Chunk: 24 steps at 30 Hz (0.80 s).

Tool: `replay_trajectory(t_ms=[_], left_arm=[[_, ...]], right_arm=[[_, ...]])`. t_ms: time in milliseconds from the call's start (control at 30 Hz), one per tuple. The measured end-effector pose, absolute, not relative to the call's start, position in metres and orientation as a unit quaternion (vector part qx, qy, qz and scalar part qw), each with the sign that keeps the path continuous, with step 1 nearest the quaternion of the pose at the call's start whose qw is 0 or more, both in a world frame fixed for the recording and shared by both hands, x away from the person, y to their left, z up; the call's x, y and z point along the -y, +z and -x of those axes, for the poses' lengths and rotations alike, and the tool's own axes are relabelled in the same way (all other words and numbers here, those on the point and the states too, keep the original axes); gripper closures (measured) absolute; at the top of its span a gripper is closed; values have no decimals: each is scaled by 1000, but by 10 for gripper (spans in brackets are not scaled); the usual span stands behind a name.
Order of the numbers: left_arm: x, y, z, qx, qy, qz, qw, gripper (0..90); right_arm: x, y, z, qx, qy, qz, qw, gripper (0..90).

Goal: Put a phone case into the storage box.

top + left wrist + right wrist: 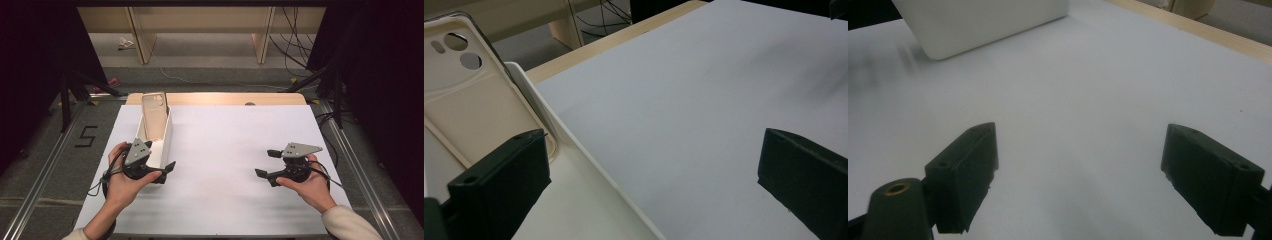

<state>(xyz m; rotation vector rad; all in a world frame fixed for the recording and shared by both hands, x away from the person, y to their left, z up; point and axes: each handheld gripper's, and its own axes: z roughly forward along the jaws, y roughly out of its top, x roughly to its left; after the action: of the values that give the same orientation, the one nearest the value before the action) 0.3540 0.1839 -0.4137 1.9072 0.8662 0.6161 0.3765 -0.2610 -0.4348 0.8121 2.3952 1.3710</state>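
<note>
Here I hold the left gripper point(156, 167) with jaws spread wide across the near wall of the white tray point(165, 142), where the beige phone case point(154, 117) leans upright, while my right gripper point(267, 164) hangs released, well apart from the tray.

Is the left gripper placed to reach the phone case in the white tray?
Probably yes: the left gripper is open at the tray wall, and the phone case leans uncovered just ahead.

Right gripper point(1080, 177) jaws wide apart over white table sheet point(1088, 90), white tray point(983, 22) corner beyond, wooden edge point(1198, 30) far right.
</note>
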Motion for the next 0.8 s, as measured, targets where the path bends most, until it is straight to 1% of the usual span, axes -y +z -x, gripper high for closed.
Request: replay_trajectory(t_ms=[800], left_arm=[[-176,-422,-341,-339,255,-782,457,0]], right_arm=[[268,-433,-366,-825,474,-277,133,161]])
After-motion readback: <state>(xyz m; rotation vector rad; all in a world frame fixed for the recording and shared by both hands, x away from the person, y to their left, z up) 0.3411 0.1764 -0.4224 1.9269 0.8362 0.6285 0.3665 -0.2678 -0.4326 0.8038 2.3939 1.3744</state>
